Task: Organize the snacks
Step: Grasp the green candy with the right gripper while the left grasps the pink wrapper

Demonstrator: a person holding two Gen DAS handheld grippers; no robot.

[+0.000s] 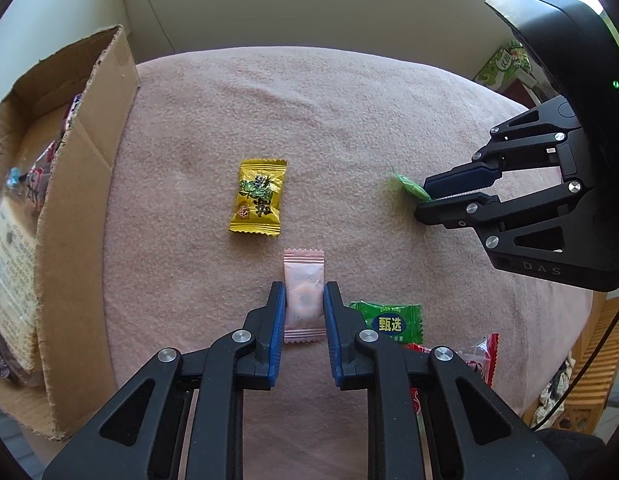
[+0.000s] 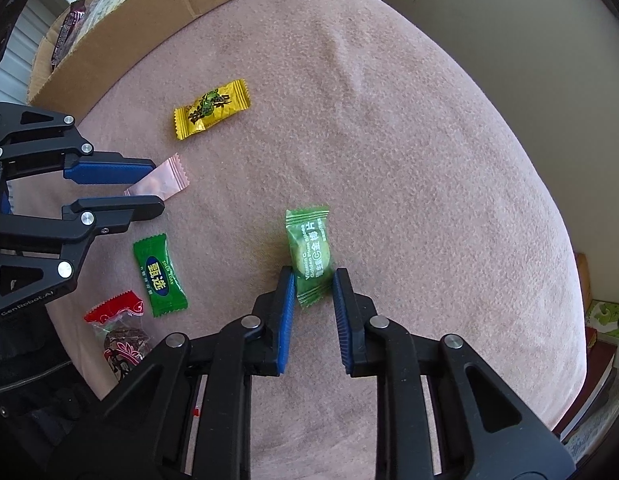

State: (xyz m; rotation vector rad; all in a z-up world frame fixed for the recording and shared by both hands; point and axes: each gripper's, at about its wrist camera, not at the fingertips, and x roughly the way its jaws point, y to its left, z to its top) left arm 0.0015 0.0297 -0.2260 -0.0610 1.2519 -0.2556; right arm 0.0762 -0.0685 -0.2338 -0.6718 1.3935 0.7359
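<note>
My left gripper (image 1: pixel 304 296) has its jaws closed against the sides of a pale pink snack packet (image 1: pixel 303 296) lying on the pink cloth; the packet also shows in the right wrist view (image 2: pixel 159 182). My right gripper (image 2: pixel 314 280) straddles the lower end of a light green plum candy (image 2: pixel 311 258), its jaws touching or nearly touching the wrapper; the candy also shows in the left wrist view (image 1: pixel 411 188). A yellow candy (image 1: pixel 259 202) lies in the middle of the cloth. A dark green candy (image 1: pixel 391 322) and a red-topped clear packet (image 2: pixel 117 330) lie near my left gripper.
An open cardboard box (image 1: pixel 83 152) with several snack packs inside stands at the left edge of the cloth-covered table (image 1: pixel 309 120). A wall is behind. Green boxes (image 2: pixel 607 324) and wooden furniture sit beyond the table's right edge.
</note>
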